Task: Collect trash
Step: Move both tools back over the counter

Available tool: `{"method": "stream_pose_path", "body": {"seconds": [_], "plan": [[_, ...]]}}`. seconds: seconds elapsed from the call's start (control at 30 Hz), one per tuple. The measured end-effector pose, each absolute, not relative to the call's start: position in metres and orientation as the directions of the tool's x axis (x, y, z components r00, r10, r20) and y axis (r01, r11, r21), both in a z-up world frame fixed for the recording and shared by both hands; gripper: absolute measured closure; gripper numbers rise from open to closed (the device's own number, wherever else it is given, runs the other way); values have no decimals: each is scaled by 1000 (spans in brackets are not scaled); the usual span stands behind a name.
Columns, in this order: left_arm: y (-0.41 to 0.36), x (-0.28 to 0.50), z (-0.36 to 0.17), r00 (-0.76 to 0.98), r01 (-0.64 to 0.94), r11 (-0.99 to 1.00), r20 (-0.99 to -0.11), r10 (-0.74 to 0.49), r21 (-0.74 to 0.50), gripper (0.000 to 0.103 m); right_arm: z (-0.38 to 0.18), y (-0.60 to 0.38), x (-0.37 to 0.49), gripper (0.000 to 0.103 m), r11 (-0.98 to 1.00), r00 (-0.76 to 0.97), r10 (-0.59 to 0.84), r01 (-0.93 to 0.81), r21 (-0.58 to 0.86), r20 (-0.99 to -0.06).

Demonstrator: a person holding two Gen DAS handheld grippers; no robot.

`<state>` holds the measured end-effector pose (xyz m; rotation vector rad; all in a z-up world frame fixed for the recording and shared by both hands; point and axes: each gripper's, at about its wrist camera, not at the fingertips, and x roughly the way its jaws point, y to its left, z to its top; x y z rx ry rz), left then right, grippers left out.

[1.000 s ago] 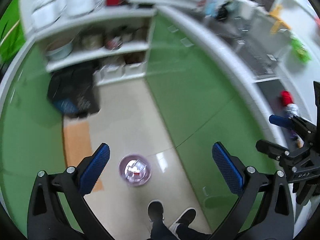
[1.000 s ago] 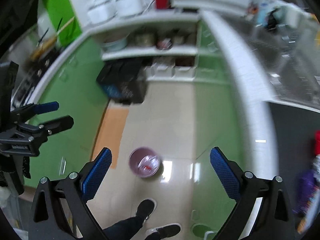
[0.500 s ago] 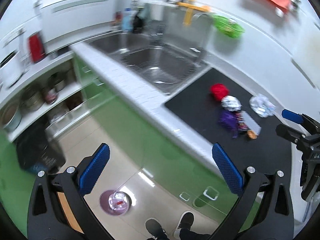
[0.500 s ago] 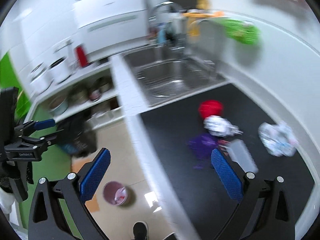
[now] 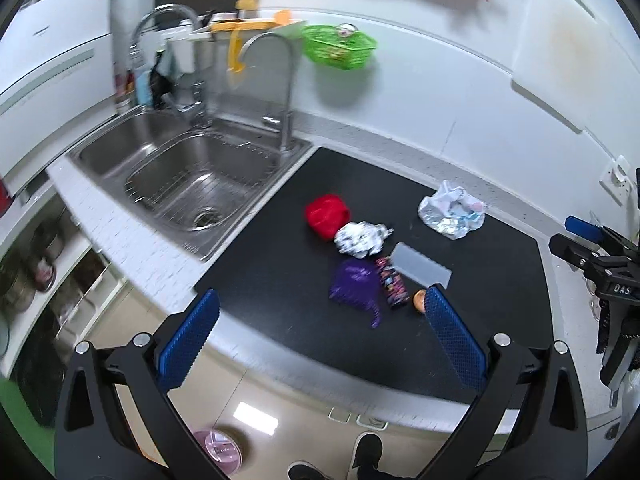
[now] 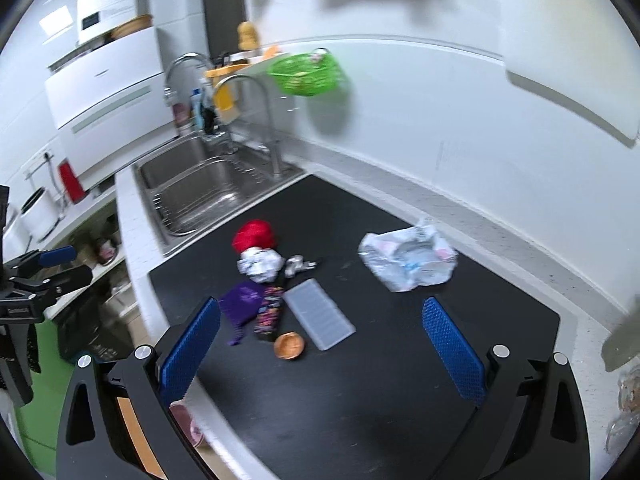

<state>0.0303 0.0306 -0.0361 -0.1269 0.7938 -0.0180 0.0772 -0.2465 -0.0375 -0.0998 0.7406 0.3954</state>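
Observation:
Trash lies on a black mat (image 5: 280, 264) (image 6: 360, 400) on the counter: a red wad (image 5: 327, 215) (image 6: 254, 234), a foil ball (image 5: 359, 239) (image 6: 260, 265), a purple wrapper (image 5: 355, 281) (image 6: 242, 303), a dark printed wrapper (image 5: 391, 283) (image 6: 269, 313), a clear plastic strip (image 5: 420, 266) (image 6: 321, 313), an orange cap (image 6: 289, 345) and a crumpled clear bag (image 5: 452, 213) (image 6: 408, 260). My left gripper (image 5: 316, 340) is open and empty above the counter's front edge. My right gripper (image 6: 320, 350) is open and empty above the mat, near the orange cap.
A steel sink (image 5: 180, 176) (image 6: 200, 192) with taps lies left of the mat. A green basket (image 5: 340, 46) (image 6: 308, 72) hangs on the white wall. A purple bin (image 5: 218, 450) stands on the floor below. Shelves with pots (image 5: 28, 264) are at the left.
Both views have swung up from the floor and bin to the counter. The trash on the mat now lies close in front of both open grippers.

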Motion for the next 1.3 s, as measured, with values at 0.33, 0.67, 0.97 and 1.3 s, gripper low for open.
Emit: {"method": "stream_pose_path", "body": {"seconds": [0.33,0.67,0.97,1.3], "plan": [[-1,90,-58,650,-26,996,-758,-51,-90,3,-65,-273,137,6,925,624,274,-379,23,-732],[-12,128,-101,574,-59,995,-818,-29,-77,3,-137,-238,180,6,868,447,315,-493,63,-837],[-8,140,-122,534,-103,991,-845,-22,-91,3,-191,-197,207,6,808,331,274,-588,29,-903],[3,141,-135,517,-145,983,-856,-23,-115,3,-214,-174,223,18,760,260,259,-649,30,-930]]}}
